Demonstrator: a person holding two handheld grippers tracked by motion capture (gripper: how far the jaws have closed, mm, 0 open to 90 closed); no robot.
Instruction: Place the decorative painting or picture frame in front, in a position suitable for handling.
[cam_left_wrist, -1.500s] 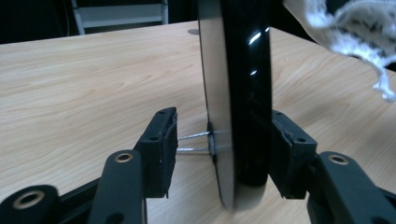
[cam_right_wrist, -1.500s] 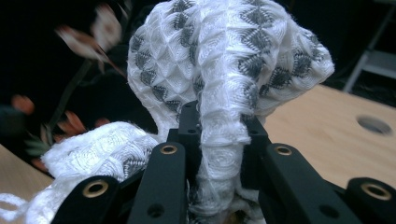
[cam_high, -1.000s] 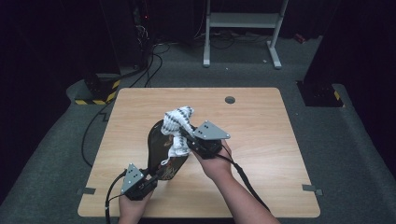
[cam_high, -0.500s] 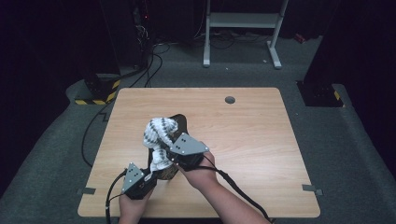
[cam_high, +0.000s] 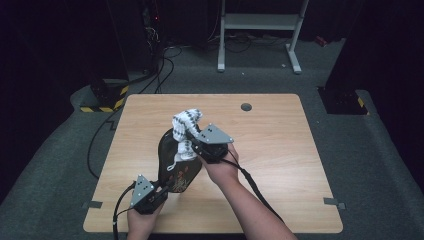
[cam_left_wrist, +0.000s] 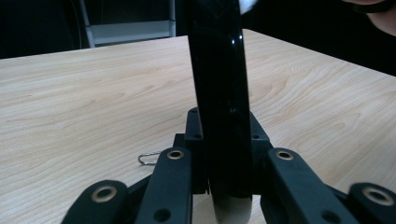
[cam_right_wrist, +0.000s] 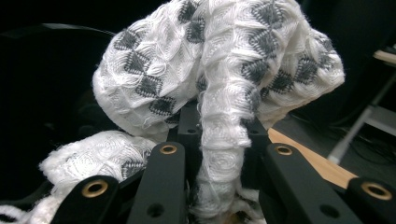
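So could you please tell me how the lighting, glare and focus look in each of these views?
High view: table evenly lit, surroundings dark, everything fairly sharp. Left gripper view: the glossy black plate carries streaks of glare; wood grain crisp. Right gripper view: the white cloth is bright and sharp, background dark and soft.

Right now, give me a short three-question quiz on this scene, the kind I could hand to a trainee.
1. True or false: the left gripper is clamped on the edge of the black plate.
2. What does the right gripper hold? A) a sponge B) a white and grey knitted cloth C) a spoon
3. In the high view, is the cloth pressed against the plate or lying flat on the table?

Key
1. True: in the left gripper view the jaws stand on either side of the plate's rim.
2. B.
3. Against the plate, which is held tilted up off the table.
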